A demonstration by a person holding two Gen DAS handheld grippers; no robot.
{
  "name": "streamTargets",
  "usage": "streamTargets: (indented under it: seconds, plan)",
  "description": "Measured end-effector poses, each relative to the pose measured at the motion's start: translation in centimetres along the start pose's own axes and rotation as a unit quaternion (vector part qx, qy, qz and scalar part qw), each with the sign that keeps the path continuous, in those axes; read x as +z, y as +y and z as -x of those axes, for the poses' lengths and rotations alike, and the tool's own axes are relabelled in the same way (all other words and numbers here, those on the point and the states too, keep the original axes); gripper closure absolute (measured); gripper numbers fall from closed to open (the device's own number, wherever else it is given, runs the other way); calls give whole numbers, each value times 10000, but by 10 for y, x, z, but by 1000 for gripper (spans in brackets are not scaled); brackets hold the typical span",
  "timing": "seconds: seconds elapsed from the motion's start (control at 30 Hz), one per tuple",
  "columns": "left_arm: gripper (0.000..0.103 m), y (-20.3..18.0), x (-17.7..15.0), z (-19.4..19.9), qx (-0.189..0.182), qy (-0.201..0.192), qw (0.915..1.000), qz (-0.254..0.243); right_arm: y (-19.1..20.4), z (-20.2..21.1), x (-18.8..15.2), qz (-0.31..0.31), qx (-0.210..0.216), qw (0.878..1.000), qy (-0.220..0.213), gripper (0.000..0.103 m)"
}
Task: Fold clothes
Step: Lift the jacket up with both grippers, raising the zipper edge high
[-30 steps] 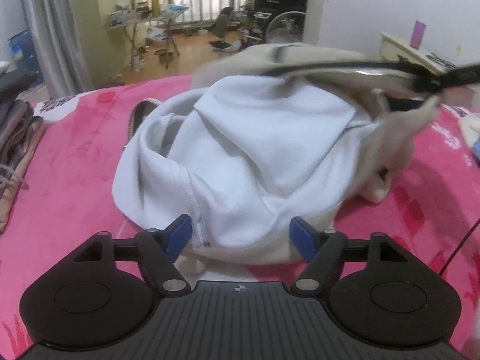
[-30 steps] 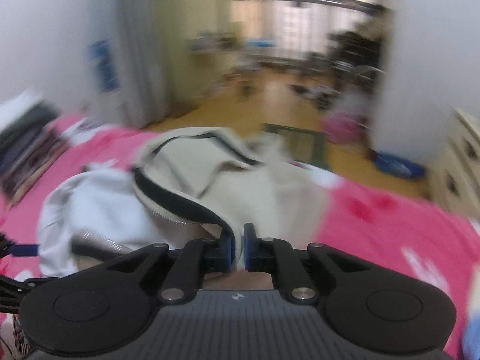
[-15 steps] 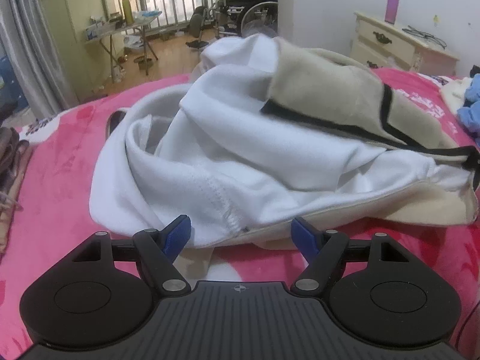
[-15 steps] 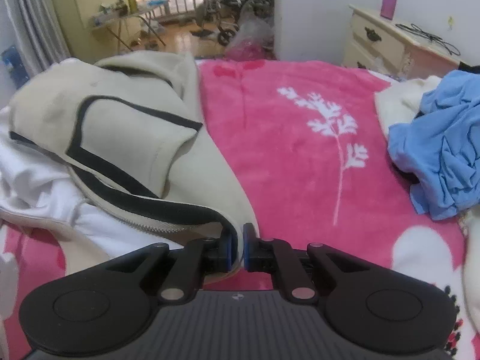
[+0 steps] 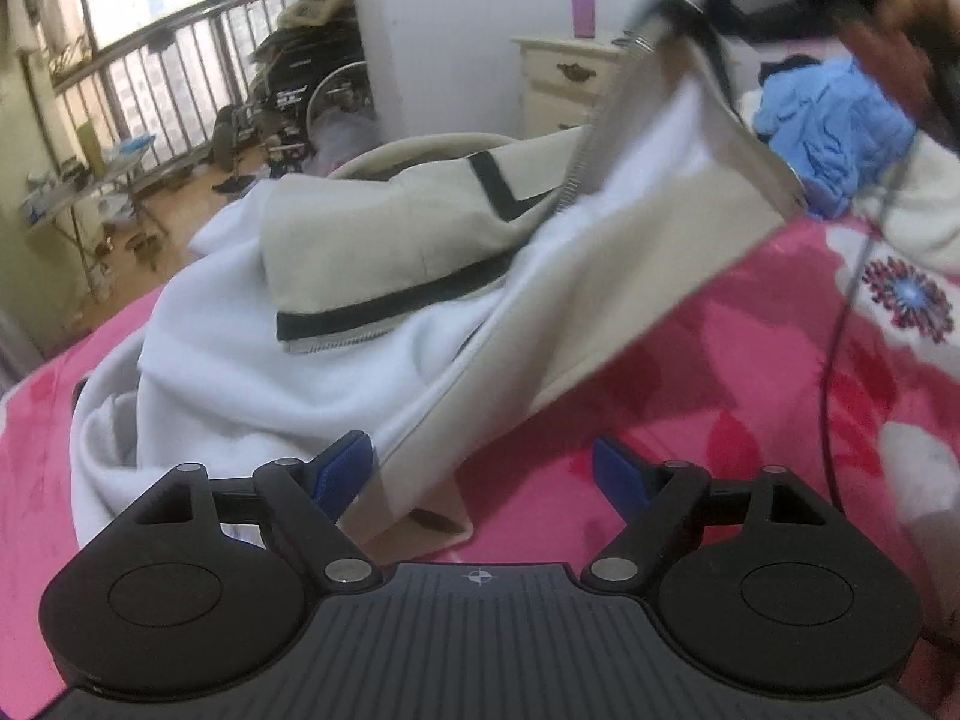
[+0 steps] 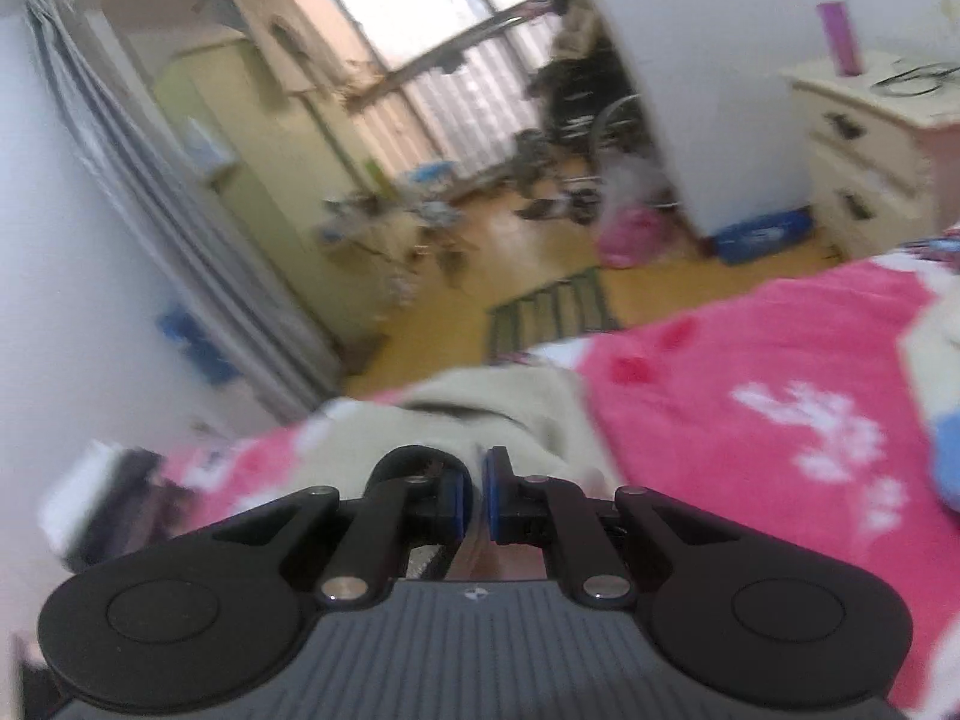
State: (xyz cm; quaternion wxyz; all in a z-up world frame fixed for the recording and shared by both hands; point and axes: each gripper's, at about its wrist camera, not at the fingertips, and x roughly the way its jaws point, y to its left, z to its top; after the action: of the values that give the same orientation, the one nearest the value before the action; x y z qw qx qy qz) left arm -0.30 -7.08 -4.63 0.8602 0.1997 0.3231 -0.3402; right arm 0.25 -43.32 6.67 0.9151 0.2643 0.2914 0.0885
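A beige jacket point(image 5: 420, 240) with black trim and white lining lies crumpled on the pink bedspread point(image 5: 750, 360). One front panel is stretched up toward the top right, where my right gripper point(image 5: 672, 12), blurred, holds its zipper edge. In the right wrist view the right gripper point(image 6: 476, 498) is shut on that trimmed edge, with beige cloth point(image 6: 510, 402) hanging beyond it. My left gripper point(image 5: 486, 468) is low at the jacket's near hem. Its jaws are opening, and the hem corner lies between them beside the left finger, unpressed.
A blue garment point(image 5: 834, 120) and a cream one lie on the bed at the right. A thin cable point(image 5: 834, 360) hangs over the bedspread. Past the bed stand a white dresser point(image 5: 564, 78) and a wheelchair point(image 5: 312, 96).
The right gripper has lifted the jacket's zipper edge up and right, pulling the front panel taut. The left gripper slid right along the hem and its jaws stand slightly wider.
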Motion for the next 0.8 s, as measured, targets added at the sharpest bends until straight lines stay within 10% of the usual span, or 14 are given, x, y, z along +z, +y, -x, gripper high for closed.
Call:
streamTargets:
  seconds: [0.4, 0.8]
  plan:
    - [23, 12, 42, -26, -1054, -474, 9866, -1150, 79, -59, 40, 748, 1984, 9726, 954, 95]
    - [23, 30, 65, -10, -1435, -999, 9833, -493, 124, -96, 62, 665, 2700, 9528, 1216, 95]
